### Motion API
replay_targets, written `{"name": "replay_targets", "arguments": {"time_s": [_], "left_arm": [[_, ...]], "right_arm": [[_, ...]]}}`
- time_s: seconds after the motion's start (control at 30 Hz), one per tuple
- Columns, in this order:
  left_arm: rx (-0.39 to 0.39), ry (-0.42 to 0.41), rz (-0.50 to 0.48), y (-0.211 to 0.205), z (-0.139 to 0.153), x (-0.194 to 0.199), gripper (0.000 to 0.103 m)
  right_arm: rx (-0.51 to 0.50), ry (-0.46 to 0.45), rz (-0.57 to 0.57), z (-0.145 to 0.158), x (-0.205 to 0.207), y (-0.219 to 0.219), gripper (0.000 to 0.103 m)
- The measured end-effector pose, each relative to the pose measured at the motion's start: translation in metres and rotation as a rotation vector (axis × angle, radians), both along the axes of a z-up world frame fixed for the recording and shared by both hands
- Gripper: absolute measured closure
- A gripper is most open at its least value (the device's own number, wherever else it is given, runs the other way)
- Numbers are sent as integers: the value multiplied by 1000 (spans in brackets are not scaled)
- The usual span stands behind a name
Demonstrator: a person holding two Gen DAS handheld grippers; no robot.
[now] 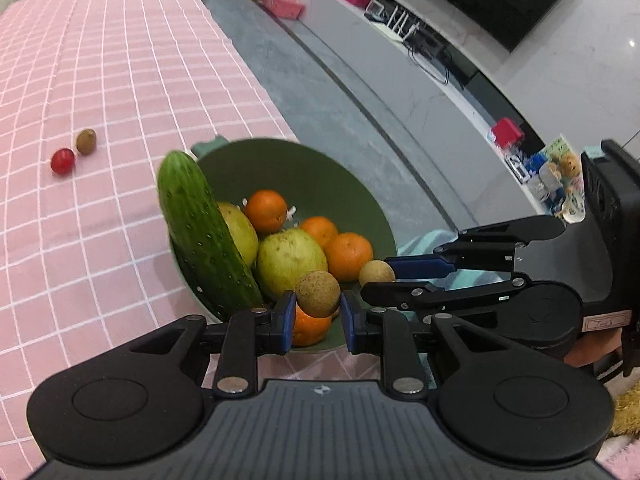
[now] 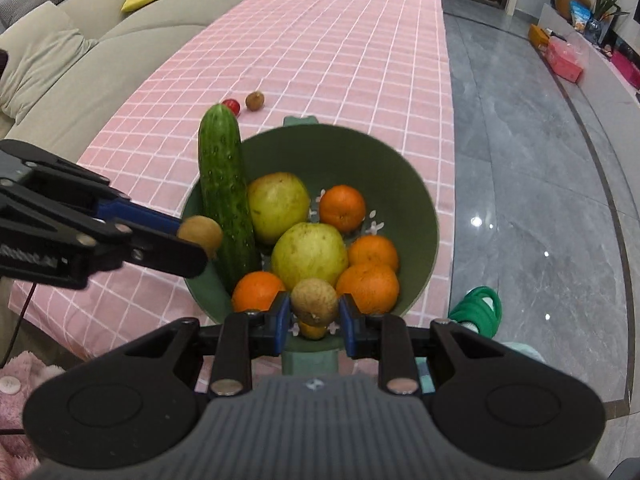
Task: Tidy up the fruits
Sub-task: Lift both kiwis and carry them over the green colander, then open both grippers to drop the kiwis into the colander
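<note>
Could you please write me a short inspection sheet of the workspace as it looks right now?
Surface: table under a pink checked cloth.
Job's things: green bowl holds a cucumber leaning on its rim, two yellow-green fruits, several oranges; a red fruit and a brown fruit lie on the cloth.
Clutter: nothing seen on the table.
Grippers: left tongs shut on a small brown fruit; right tongs shut on another small brown fruit, both over the bowl.
Cables: thin dark cable at the table's left edge.
Surroundings: sofa, grey floor.
</note>
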State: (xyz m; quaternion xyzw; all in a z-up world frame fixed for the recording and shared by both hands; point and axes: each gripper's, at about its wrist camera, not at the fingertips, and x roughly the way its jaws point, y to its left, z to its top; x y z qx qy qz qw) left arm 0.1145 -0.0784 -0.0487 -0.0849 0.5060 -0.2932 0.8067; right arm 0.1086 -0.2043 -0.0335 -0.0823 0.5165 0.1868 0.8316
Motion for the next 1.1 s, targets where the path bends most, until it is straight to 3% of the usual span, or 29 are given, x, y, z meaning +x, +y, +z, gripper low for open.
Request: {"name": "replay_targets", "arguments": {"time_s": [0.27,0.63,1.1], "left_arm": [[47,30,18,-12,-15,10,77],[181,75,32,-22,-29,22,76],[192,85,34,-23,-29,24,72]], "right_arm": [[-42,25,31,-16,8,4,80],[-84,52,54,-29,18,11,80],[-130,81,89,-35,15,18,80]]}}
